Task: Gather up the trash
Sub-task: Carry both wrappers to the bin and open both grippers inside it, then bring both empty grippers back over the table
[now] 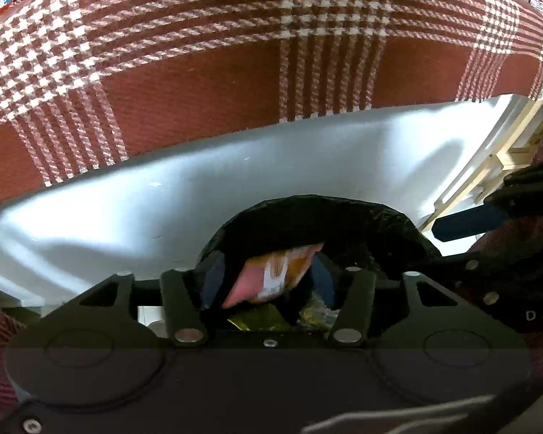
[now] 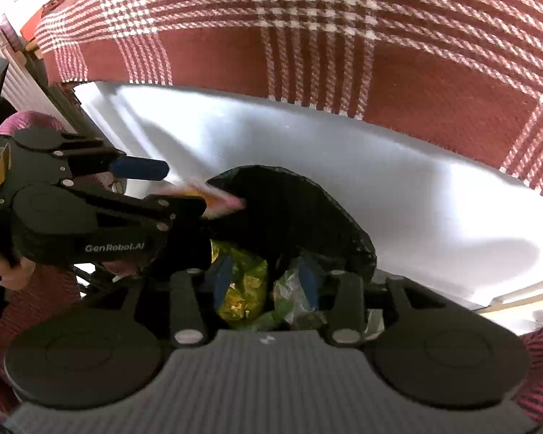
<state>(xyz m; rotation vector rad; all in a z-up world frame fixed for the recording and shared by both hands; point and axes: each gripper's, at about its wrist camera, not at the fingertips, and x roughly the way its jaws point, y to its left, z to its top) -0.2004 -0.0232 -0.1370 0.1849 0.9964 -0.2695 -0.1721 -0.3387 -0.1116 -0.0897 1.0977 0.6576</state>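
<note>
A black trash bag [image 1: 318, 217] is seen in front of a white counter [image 1: 163, 202], and a red and white checked cloth [image 1: 199, 54] is spread over the far part of this counter. In the left wrist view, the left tongs [image 1: 269, 282] are placed at the mouth of the bag, and an orange, white and pink wrapper [image 1: 275, 275] is seen between the two blue pads; it is blurred, so it cannot be told whether the pads are clamped on it or stand a little apart. Under it, yellow-green wrappers [image 1: 257, 320] are lying inside the bag. In the right wrist view, the right tongs [image 2: 268, 278] are held with the pads apart at the bag opening, and the crumpled yellow and green wrappers are seen between and below them. The left tongs [image 2: 199, 195] are seen there from the side, with the pink edge of the wrapper [image 2: 228, 200] at the bag rim. A hand [image 2: 7, 271] is partly seen at the left edge.
</note>
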